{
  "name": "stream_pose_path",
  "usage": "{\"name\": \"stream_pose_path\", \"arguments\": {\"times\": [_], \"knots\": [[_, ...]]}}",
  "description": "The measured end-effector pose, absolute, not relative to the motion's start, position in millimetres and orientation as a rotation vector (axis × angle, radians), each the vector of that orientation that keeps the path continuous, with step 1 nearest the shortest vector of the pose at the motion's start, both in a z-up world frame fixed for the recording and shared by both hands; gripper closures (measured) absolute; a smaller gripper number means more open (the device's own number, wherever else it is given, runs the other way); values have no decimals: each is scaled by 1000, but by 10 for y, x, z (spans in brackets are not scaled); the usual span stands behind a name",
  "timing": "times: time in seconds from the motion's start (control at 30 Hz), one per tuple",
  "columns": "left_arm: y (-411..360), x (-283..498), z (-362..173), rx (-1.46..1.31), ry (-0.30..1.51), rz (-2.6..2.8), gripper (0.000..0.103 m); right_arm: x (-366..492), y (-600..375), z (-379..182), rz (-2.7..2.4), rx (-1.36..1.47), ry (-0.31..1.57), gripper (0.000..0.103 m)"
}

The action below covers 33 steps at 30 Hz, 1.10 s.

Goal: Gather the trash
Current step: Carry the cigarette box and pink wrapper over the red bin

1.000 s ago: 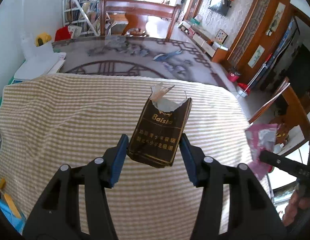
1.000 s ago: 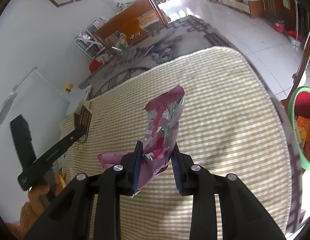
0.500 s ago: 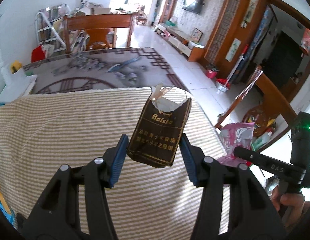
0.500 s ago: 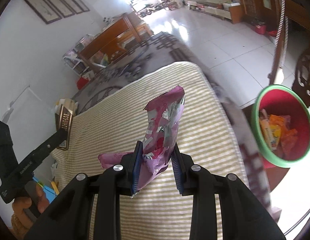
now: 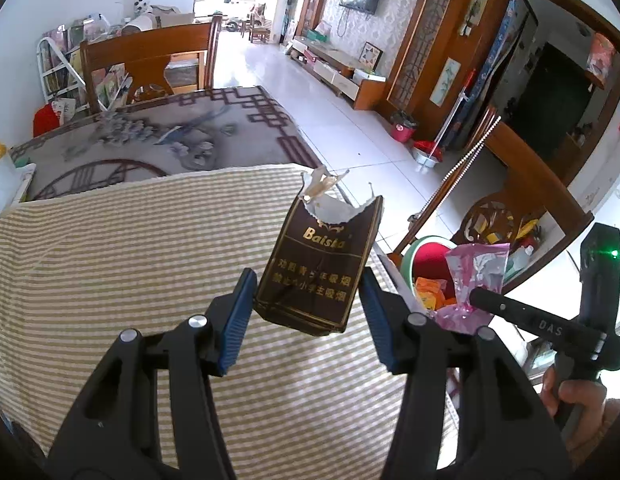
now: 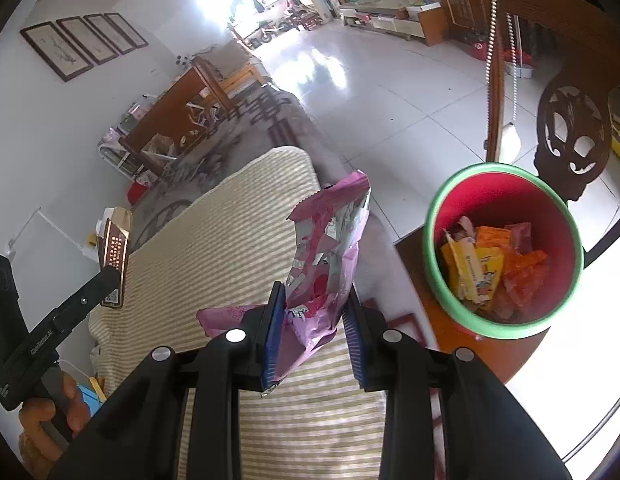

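Two pieces of trash are held: a torn cigarette pack [image 5: 322, 268], light and crushable, is clamped at its lower sides between the left gripper [image 5: 308, 316] jaws; a limp pink foil wrapper [image 6: 326, 264] is pinched low between the closed right gripper [image 6: 314, 328] jaws.

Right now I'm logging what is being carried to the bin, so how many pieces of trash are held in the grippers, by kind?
Torn dark brown cardboard cigarette pack, in the left gripper: 1
Crumpled pink foil snack wrapper, in the right gripper: 1
Total: 2
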<state>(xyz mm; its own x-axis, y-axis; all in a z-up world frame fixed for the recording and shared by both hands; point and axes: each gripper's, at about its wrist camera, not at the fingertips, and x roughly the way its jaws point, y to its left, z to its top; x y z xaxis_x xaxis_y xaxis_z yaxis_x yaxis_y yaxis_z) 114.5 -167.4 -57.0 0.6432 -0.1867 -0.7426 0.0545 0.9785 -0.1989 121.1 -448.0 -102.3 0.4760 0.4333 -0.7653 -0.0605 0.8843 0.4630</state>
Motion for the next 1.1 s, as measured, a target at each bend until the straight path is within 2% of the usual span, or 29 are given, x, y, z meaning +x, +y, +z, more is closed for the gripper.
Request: {"name": "stream_pose_path", "arguments": {"times": [1.1], "knots": [[-2204, 1375, -602, -127, 893, -138, 52, 1447, -5053, -1029, 289, 432, 1029, 73]]}}
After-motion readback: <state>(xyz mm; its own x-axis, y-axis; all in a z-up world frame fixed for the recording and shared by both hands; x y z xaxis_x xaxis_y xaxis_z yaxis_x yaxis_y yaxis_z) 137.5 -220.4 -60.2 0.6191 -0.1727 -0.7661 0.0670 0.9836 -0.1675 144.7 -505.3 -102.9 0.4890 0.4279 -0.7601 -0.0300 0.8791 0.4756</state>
